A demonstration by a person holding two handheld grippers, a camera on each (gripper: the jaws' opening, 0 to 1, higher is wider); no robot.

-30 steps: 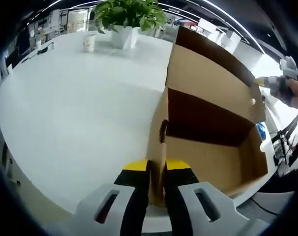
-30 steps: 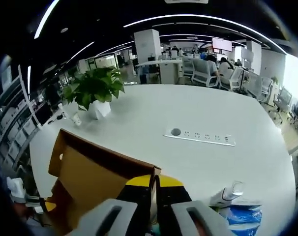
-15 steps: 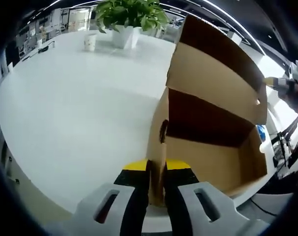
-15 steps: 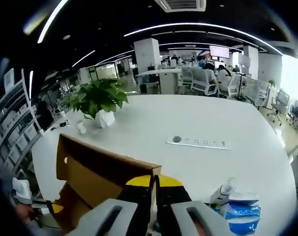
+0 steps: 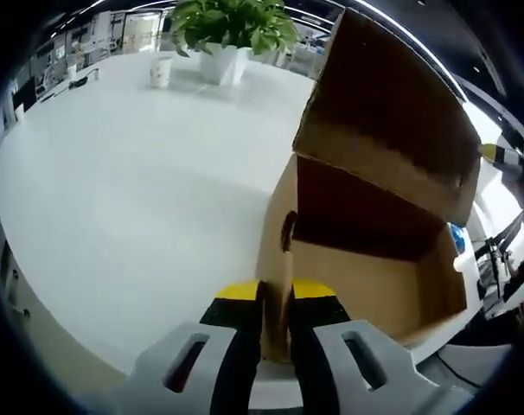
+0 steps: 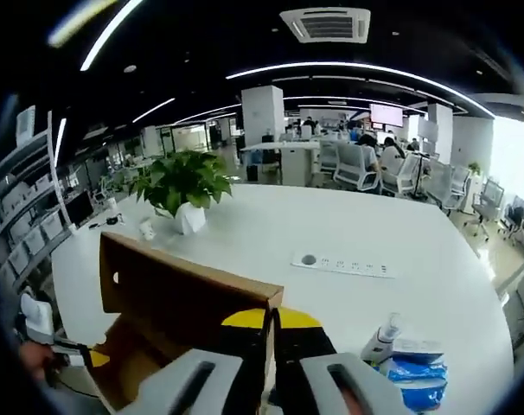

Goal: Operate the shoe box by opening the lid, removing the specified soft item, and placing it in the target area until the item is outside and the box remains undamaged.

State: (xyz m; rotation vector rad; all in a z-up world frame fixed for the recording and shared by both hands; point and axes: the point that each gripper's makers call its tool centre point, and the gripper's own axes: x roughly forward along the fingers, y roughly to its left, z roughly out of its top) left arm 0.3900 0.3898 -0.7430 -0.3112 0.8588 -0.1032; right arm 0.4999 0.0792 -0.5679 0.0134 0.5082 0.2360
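White and broad, the round office table point(image 5: 132, 181) carries a potted plant point(image 5: 230, 30) and a paper cup point(image 5: 161, 71) at its far side, with rows of desks and chairs behind under strip lights. In the left gripper view, the left gripper point(image 5: 277, 324) has its jaws closed almost together on the near end wall of the cardboard shoe box point(image 5: 366, 268), which stands at the table's near edge; the wall rises straight up between the two yellow-tipped jaws. Inside, the box floor that shows is bare brown card. Its lid point(image 5: 392, 121) is raised steeply, hinged along the far long side, its dark underside facing the camera.

In the right gripper view, the same box sits lower left, and the right gripper point(image 6: 271, 346) pinches the lid's free corner, jaws drawn nearly shut on the card edge. Right of the jaws, on the table, lie a white power strip point(image 6: 344, 264), a pump bottle point(image 6: 380, 339) and a blue packet point(image 6: 415, 363) just beside it. Any printing on the packet is too blurred to read, and the box shows no readable label.
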